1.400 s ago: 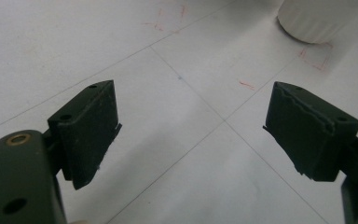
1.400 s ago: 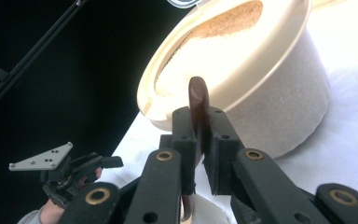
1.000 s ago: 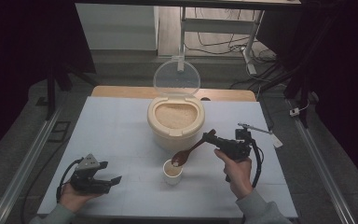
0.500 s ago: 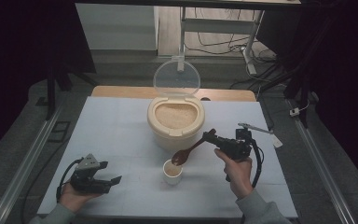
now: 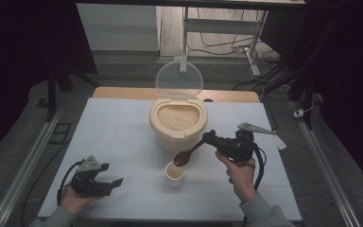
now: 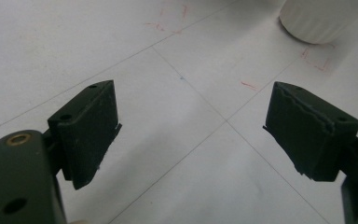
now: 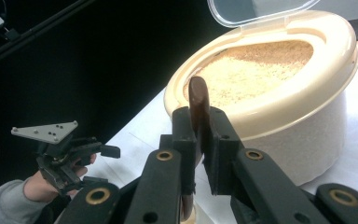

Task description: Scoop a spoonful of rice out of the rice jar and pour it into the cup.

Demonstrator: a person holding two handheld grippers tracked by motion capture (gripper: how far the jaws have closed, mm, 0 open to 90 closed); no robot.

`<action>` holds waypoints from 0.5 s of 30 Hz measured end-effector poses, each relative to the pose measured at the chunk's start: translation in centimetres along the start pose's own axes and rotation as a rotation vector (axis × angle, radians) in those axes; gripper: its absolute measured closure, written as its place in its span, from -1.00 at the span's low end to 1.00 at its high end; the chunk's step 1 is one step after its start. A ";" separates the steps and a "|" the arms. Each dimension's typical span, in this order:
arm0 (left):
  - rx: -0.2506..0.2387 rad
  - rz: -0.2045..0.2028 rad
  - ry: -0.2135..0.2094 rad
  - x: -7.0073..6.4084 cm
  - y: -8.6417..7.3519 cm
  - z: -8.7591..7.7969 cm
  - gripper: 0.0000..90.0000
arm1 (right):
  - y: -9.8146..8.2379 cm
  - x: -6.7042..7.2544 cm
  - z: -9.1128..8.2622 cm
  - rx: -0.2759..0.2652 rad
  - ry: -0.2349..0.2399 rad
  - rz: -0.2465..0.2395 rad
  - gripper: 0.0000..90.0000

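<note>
Here the right gripper [image 5: 211, 138] clamps a spoon [image 5: 189, 153] above the cup [image 5: 175, 174].

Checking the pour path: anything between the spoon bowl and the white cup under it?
Nothing visible. The right gripper is shut on the brown spoon, whose bowl hangs just above the open mouth of the white cup. The rice container stands behind, off that path; the left gripper rests off to the side.

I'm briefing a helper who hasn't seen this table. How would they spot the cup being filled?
Find the big cream rice container with its clear lid up, mid-table. Just in front stands a small white cup, under the brown spoon. It is the only cup.
</note>
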State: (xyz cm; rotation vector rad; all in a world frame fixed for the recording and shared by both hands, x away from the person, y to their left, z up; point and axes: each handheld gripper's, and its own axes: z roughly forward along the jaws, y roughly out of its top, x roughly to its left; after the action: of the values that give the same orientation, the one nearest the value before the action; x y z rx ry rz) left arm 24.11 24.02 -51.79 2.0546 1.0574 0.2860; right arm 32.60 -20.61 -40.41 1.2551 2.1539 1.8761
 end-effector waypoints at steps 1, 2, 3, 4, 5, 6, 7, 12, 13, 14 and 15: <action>0.001 0.001 0.000 0.0 0.0 0.0 -0.63 | 0.0 -0.1 0.0 -0.001 0.003 0.007 0.85; 0.001 0.001 0.000 0.0 0.0 0.0 -0.63 | 0.0 -0.2 0.0 -0.002 0.005 0.012 0.85; 0.001 0.001 0.000 0.0 0.0 0.0 -0.63 | 0.0 -0.3 -0.1 -0.004 0.007 0.017 0.85; 0.001 0.001 0.000 0.0 0.0 0.0 -0.63 | 0.0 -0.3 -0.1 -0.007 0.005 0.022 0.85; 0.002 0.002 -0.001 0.0 0.0 0.0 -0.63 | 0.0 -0.4 -0.2 -0.009 0.008 0.026 0.85; 0.003 0.001 -0.001 0.0 0.0 0.1 -0.63 | 0.0 -0.5 -0.3 -0.015 0.007 0.031 0.85; 0.004 0.002 -0.001 0.0 0.0 0.1 -0.62 | 0.0 -0.5 -0.5 -0.020 0.011 0.036 0.85; 0.004 0.002 -0.002 0.0 0.0 0.1 -0.62 | 0.2 -1.0 -1.3 -0.045 0.027 0.068 0.85; 0.006 0.003 -0.002 0.0 -0.1 0.1 -0.62 | 0.2 -1.1 -1.6 -0.052 0.032 0.074 0.85; 0.006 0.003 -0.002 0.0 -0.1 0.1 -0.62 | 0.3 -1.2 -1.8 -0.057 0.038 0.076 0.85; 0.006 0.002 -0.003 -0.1 -0.1 0.1 -0.62 | 0.4 -1.3 -2.1 -0.061 0.042 0.082 0.85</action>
State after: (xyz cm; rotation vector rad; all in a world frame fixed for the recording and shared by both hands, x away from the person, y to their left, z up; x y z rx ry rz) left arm 24.09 23.95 -51.88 2.0608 1.0563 0.2812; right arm 32.63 -23.12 -40.11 1.3232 2.0779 2.0011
